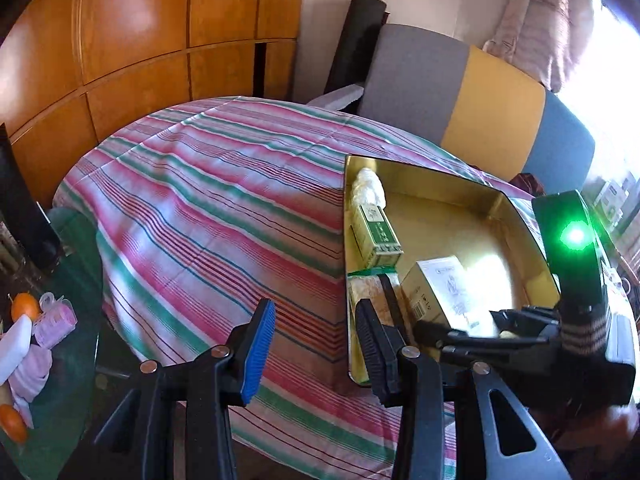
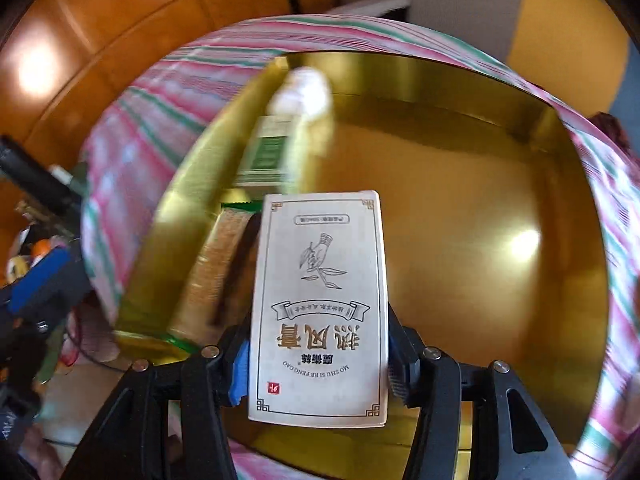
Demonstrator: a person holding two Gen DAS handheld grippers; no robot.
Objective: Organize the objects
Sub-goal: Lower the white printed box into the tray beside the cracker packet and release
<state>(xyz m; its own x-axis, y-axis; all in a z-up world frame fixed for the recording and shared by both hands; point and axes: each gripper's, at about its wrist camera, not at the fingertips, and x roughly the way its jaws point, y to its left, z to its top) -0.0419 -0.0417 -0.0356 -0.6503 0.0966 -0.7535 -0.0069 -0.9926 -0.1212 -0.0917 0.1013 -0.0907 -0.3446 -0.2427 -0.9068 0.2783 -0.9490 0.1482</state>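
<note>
The white carton [image 2: 320,304] with the hand-and-leaf drawing sits clamped in the right gripper [image 2: 318,376], squeezed on both long sides between the blue-padded finger [image 2: 240,372] and the dark ribbed one, printed face up, its far end out over the gold tin [image 2: 460,208]. From the left wrist view that same carton [image 1: 444,292] hangs tilted above the tin's near end, right gripper [image 1: 472,332] reaching in from the right side with a green light glowing on its body.

And inside the tin [image 1: 460,208], along the left wall, a row: a white crinkled bundle [image 1: 368,190] at the far corner, a green-and-white box [image 1: 378,238] next to it, then a beige packet with a green edge [image 1: 370,290] nearest the camera. The carton is just beside that packet; whether they touch, I cannot tell. The rest of the gold floor shines bare with a bright reflection.

The left gripper [image 1: 316,344] is spread wide and holds nothing, blue pad over the cloth, black finger over the tin's near left rim.

Underneath, a striped cloth [image 1: 208,208] in pink, green and white covers the rounded table. Far left on a glass surface, oranges [image 1: 24,306] and pink rollers [image 1: 56,320]. Behind, orange wooden cabinet doors [image 1: 132,40] and a grey, yellow and blue chair back [image 1: 480,92], strong daylight at the right.
</note>
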